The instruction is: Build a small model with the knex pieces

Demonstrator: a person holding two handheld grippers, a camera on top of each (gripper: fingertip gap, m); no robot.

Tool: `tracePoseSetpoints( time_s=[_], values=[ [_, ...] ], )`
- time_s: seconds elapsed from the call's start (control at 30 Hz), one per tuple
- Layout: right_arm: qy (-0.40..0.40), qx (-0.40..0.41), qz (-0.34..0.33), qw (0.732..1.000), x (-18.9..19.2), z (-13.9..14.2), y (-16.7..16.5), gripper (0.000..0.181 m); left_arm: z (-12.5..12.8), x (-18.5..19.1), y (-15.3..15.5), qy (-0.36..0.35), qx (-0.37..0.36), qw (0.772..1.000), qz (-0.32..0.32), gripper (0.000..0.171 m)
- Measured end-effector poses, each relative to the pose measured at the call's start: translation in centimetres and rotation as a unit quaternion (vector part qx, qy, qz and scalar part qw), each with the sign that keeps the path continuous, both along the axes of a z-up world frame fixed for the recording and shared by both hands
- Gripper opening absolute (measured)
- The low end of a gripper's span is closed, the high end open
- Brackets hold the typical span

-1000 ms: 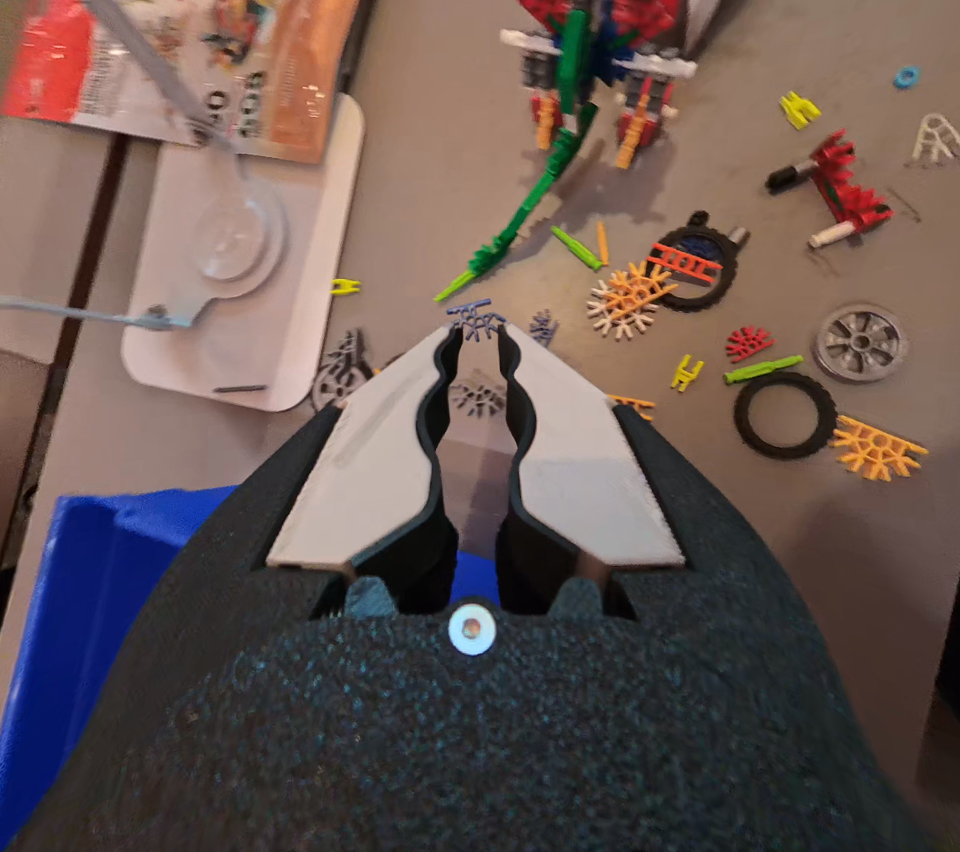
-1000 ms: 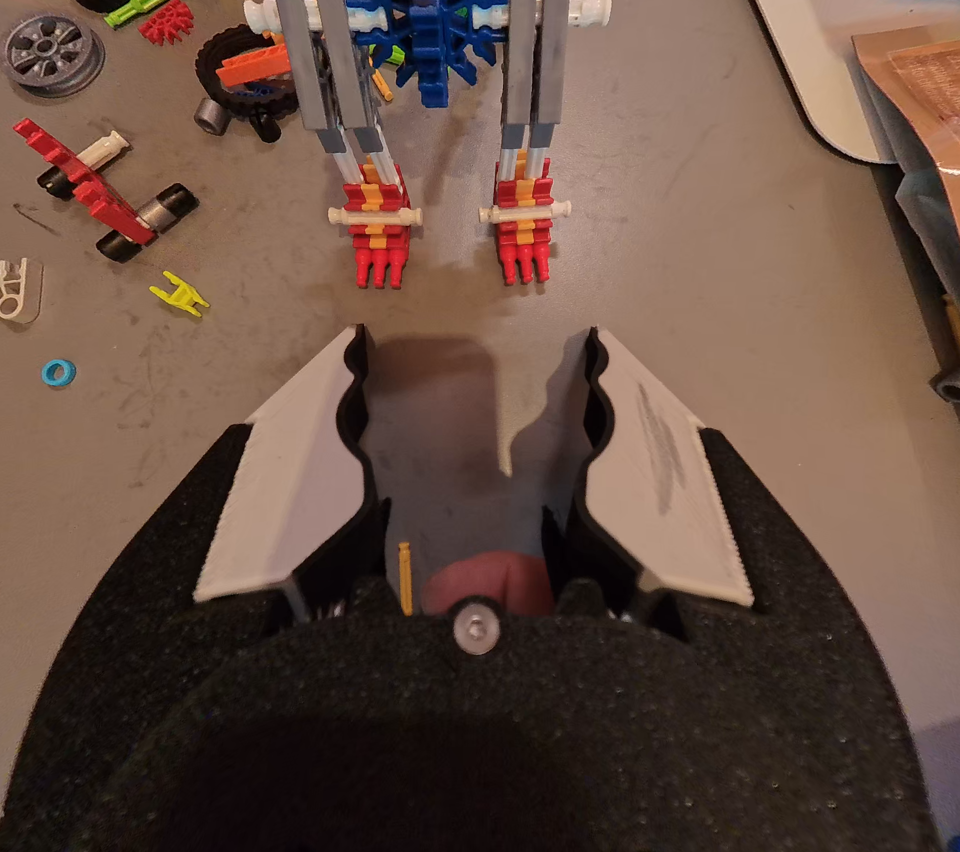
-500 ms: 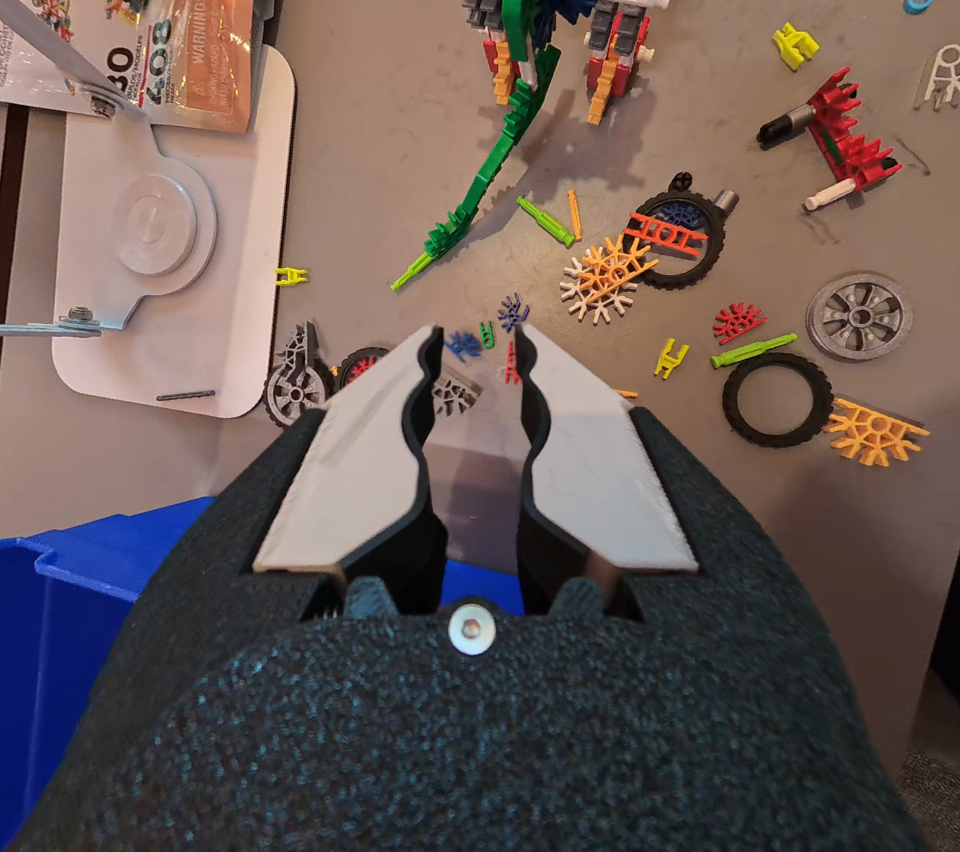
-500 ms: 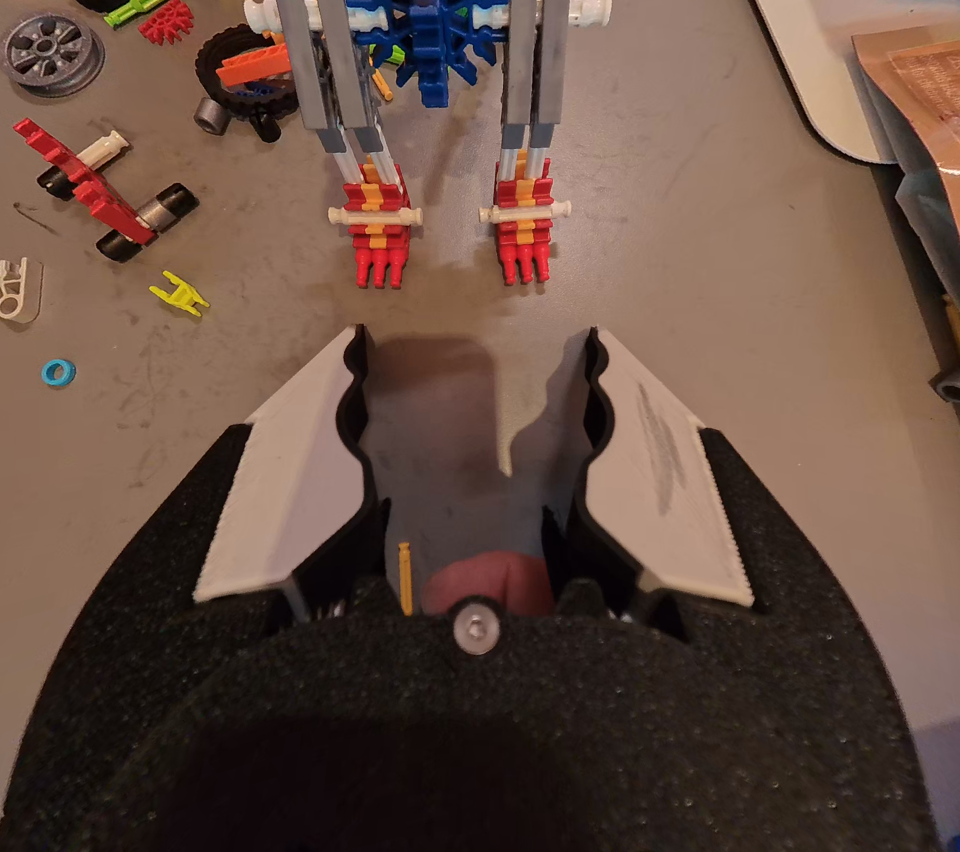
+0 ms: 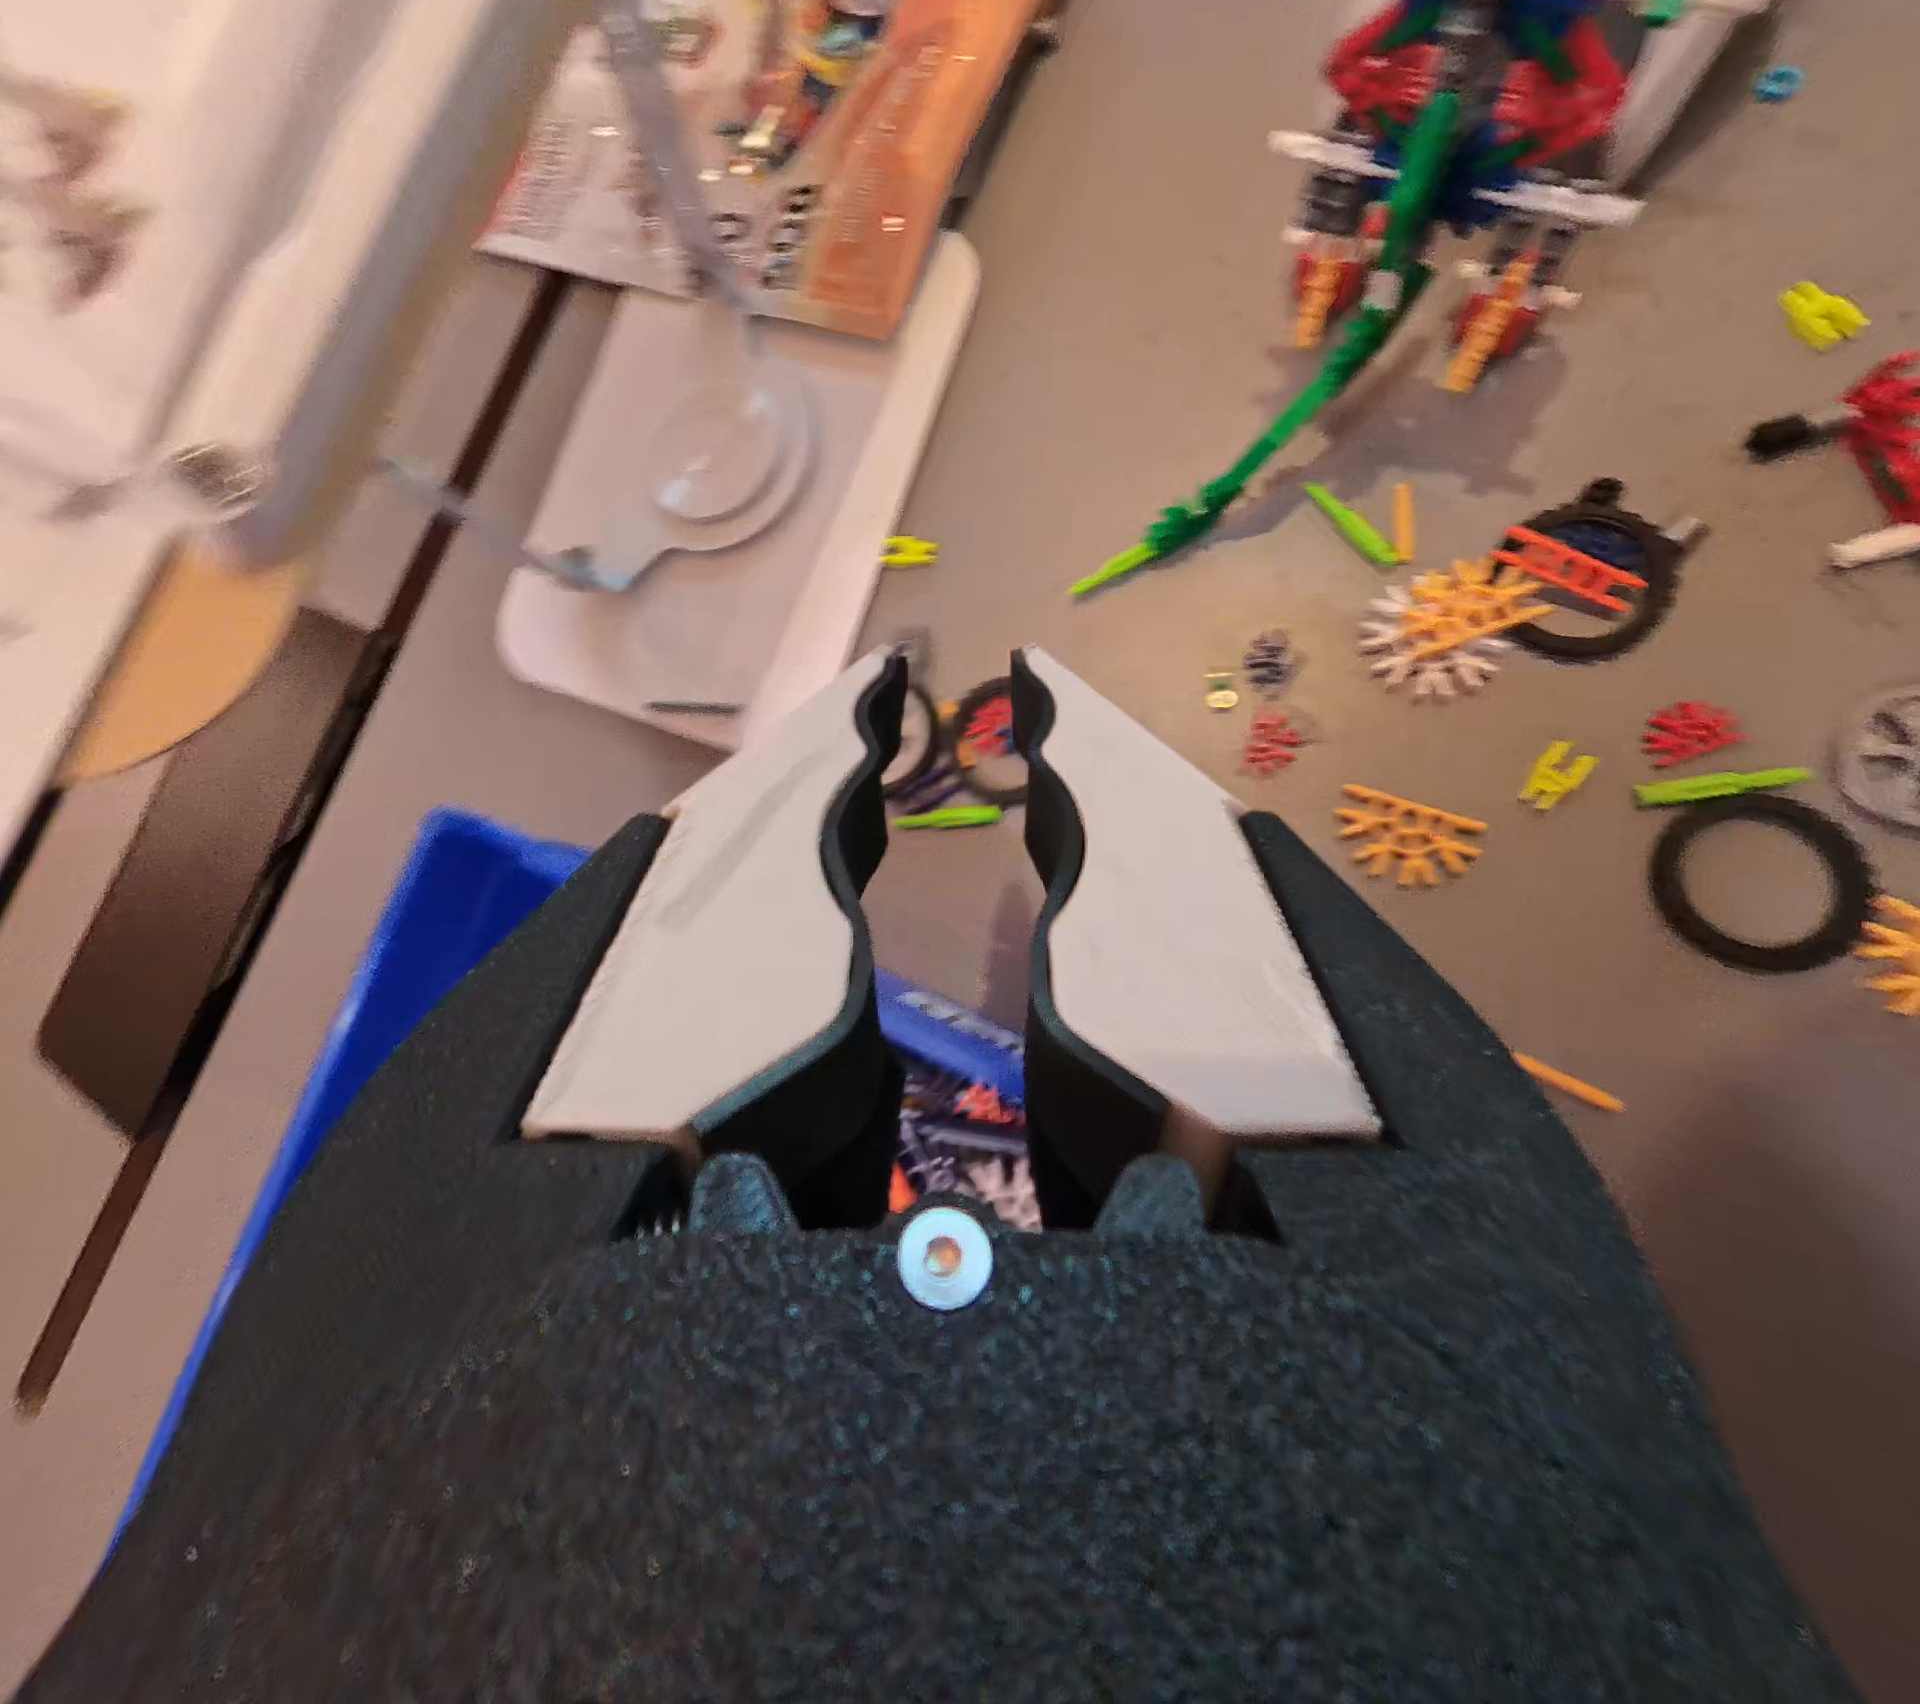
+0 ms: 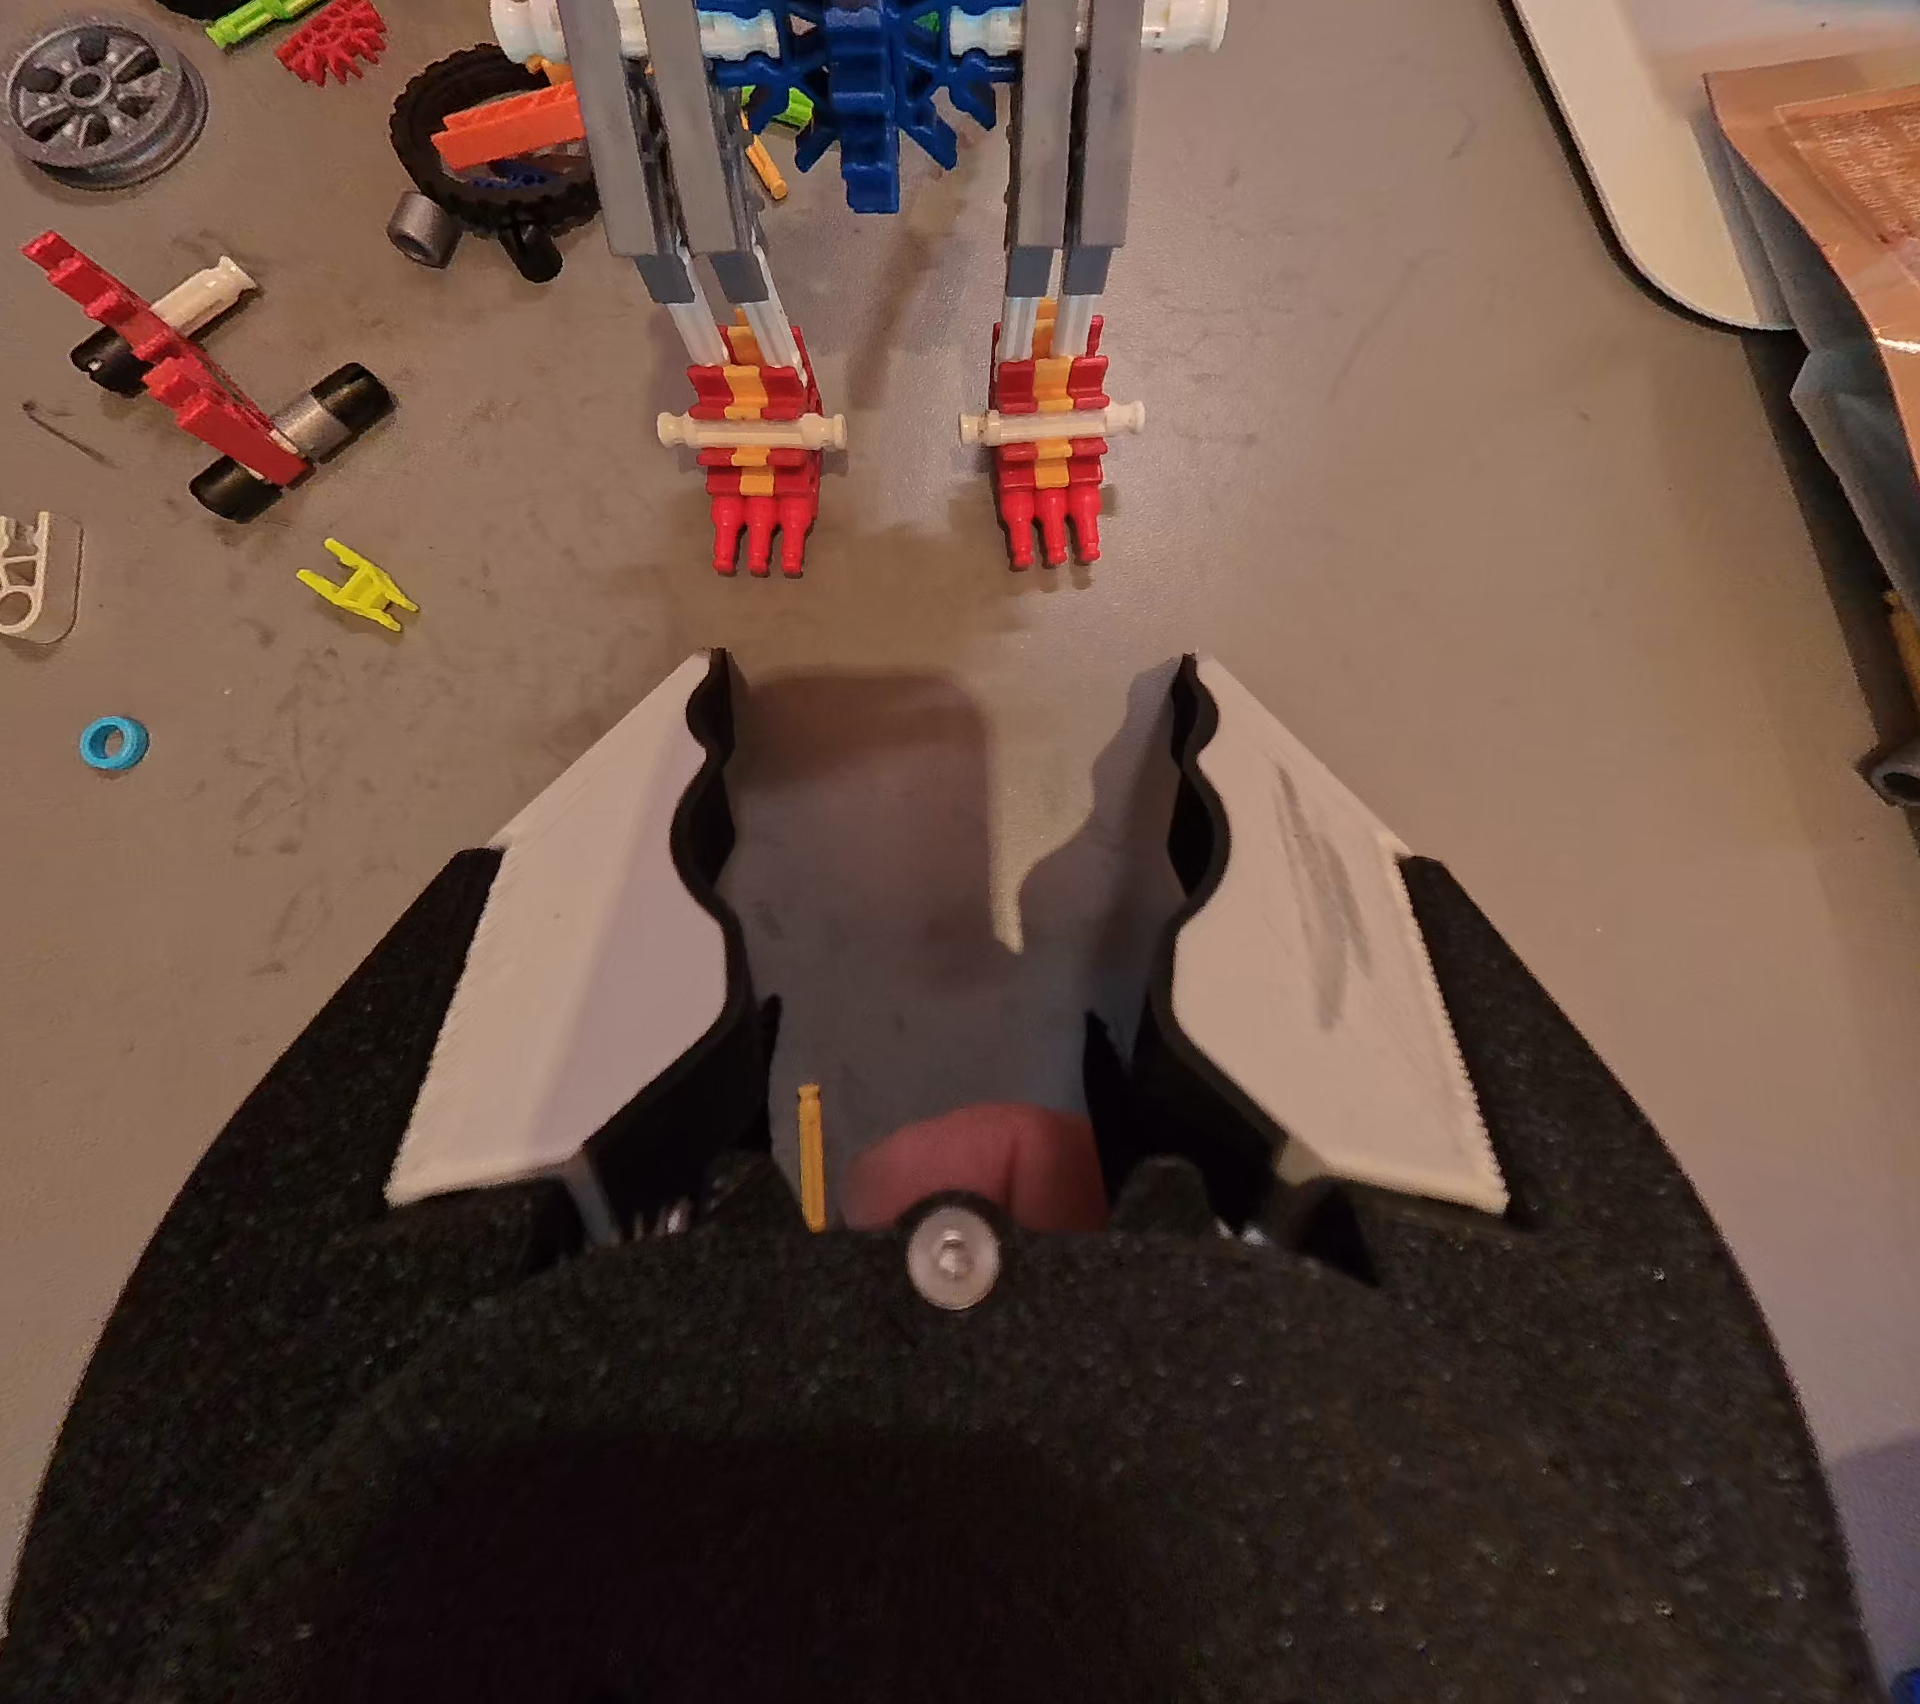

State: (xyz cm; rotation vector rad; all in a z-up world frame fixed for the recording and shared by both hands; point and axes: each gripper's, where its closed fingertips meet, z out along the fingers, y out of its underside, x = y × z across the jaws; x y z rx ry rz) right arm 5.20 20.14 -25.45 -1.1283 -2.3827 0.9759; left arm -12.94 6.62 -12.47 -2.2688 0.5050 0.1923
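My left gripper (image 5: 958,667) is slightly open and holds nothing. It hovers over the near corner of a blue bin (image 5: 457,885) with loose pieces inside. Just past its tips lie a small wheel with a red hub (image 5: 987,735) and a green rod (image 5: 945,818). A colourful rod-and-connector model (image 5: 1455,127) stands farther off. My right gripper (image 6: 951,667) is wide open and empty. It sits just short of the model (image 6: 862,44) and faces its two red feet (image 6: 753,449). A yellow rod (image 6: 810,1155) lies between the finger bases.
Loose pieces lie scattered on the grey table: black tyres (image 5: 1756,885), a grey wheel hub (image 6: 99,96), orange connectors (image 5: 1408,833), a red and black axle piece (image 6: 197,387). A white base plate (image 5: 831,511) and a printed packet (image 5: 831,44) lie at the table's side.
The left gripper has swung left and drawn back over the blue bin, and its view is blurred. Its jaws stand a little narrower than half a second ago. The right gripper has not moved.
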Motion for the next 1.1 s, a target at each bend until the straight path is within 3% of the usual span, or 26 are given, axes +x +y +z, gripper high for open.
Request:
tracePoseSetpoints(
  time_s=[0.13, 0.27, 0.43, 0.57, 0.83, 1.1],
  values=[
    [0.000, 0.001, 0.000, 1.000, 0.0, 0.0, 0.0, 0.085, 1.3, -6.3, -2.1, 0.017, 0.044, 0.997, 0.066, 0.017],
    [0.000, 0.000, 0.000, 1.000, 0.0, 0.0, 0.0, 0.084, -0.7, -10.7, -4.6, -0.016, 0.029, 0.991, 0.129, 0.015],
    [0.000, -0.002, 0.000, 1.000, 0.0, 0.0, 0.0, 0.084, -5.6, -12.0, -6.8, -0.020, -0.069, 0.986, 0.153, 0.016],
    [0.000, -0.001, 0.000, 1.000, 0.0, 0.0, 0.0, 0.084, -7.8, -11.6, -8.1, -0.018, -0.125, 0.981, 0.147, 0.016],
    [0.000, -0.001, 0.000, 1.000, 0.0, 0.0, 0.0, 0.084, -9.2, -12.4, -9.2, -0.006, -0.144, 0.975, 0.169, 0.020],
    [-0.001, -0.003, 0.000, 1.000, 0.0, 0.0, 0.0, 0.084, -9.1, -12.2, -9.7, -0.019, -0.117, 0.975, 0.186, 0.020]
  ],
)
